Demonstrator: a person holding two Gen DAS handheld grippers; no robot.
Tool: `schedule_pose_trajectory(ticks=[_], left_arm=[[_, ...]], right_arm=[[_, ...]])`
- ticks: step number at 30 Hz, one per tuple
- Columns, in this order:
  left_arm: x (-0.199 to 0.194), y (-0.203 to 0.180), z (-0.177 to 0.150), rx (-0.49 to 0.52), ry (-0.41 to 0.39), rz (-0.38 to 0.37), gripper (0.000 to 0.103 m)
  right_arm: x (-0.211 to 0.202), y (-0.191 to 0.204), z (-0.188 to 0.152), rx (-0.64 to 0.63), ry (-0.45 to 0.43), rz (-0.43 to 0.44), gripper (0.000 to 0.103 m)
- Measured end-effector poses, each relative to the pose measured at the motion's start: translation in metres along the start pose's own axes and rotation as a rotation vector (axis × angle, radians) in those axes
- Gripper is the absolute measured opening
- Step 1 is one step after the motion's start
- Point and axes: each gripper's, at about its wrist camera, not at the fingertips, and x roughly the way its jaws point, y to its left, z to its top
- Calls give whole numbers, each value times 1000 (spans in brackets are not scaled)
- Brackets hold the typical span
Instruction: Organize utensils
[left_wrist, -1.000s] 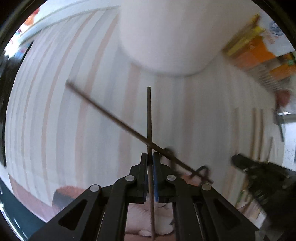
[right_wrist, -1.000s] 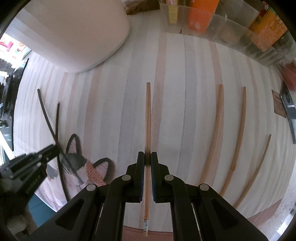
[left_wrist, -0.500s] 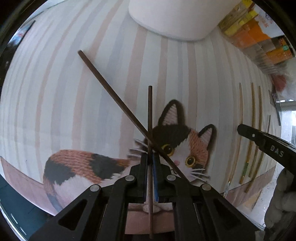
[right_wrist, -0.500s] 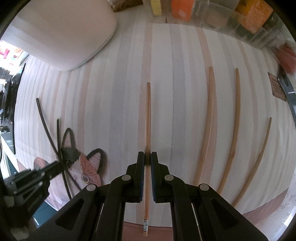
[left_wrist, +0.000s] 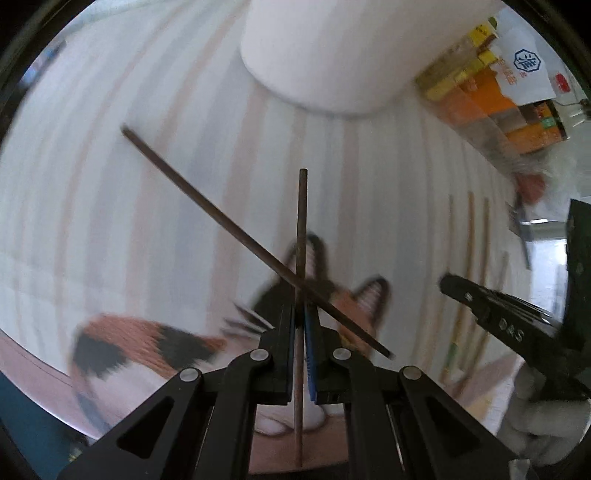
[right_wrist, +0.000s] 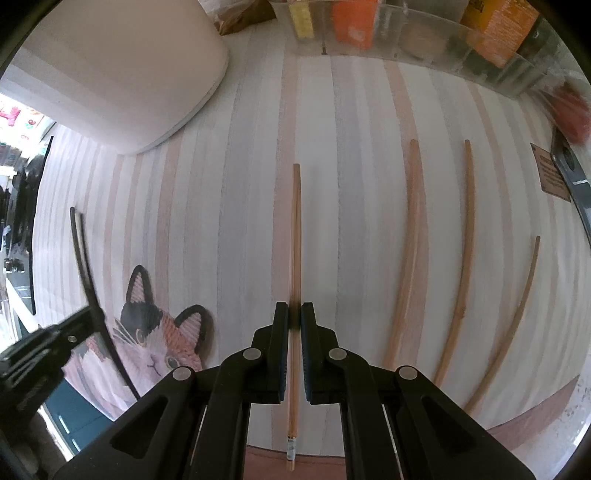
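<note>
Chopsticks: left gripper (left_wrist: 300, 314) is clamped on a dark brown wooden chopstick (left_wrist: 302, 221), another dark stick (left_wrist: 207, 206) crossing it; right gripper (right_wrist: 294, 321) pinches a light bamboo chopstick (right_wrist: 296, 240) above the striped cat-print placemat (right_wrist: 351, 184), three bamboo sticks (right_wrist: 410, 240) beside.

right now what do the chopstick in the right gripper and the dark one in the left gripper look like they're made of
Light chopstick in the right gripper: probably bamboo or pale wood, matte tan with lengthwise streaks, matching the three loose sticks beside it.

Dark chopstick in the left gripper: dark brown, plain and dull; stained wood seems likely, but plastic cannot be ruled out through the blur.
</note>
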Motion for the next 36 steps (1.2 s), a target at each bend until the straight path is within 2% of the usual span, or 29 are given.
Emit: schedule_pose_trajectory(ticks=[3,5,7,11,13,16,24,27,28,29,31,34,36], left_arm=[[2,-6,-5,-50,31,-111,3],[-18,-15,1,-79,11,-168,3],[-34,-17,18,-83,-24,-184,3],[-58,-34,33,-16,-105,-125,3],[-76,-36,48,15,-121,-96,3],[-96,-45,41,78,-138,-33,3],[-44,-56,43,103,-46,89,5],[-24,-65,44,125,-13,132,14],[-21,-69,43,132,-14,146,18],[-20,-76,43,150,-25,148,26],[-15,-86,45,168,-31,161,30],[-7,-102,46,213,-44,223,28],[-4,-109,45,263,-57,288,6]], right_arm=[[-2,-6,-4,12,-1,12,7],[-2,-11,-7,22,-4,10,7],[-4,-16,-9,31,-4,9,7],[-1,-29,-17,41,-2,-3,7],[-1,-34,-19,48,1,-6,7],[-1,-39,-25,56,0,-6,7],[6,-45,-31,74,4,-19,7],[4,-50,-32,77,2,-24,7],[3,-52,-33,78,1,-26,7],[3,-54,-34,80,0,-28,7],[1,-60,-35,85,-2,-28,7],[0,-69,-37,92,-1,-30,7],[-3,-72,-34,94,0,-32,7]])
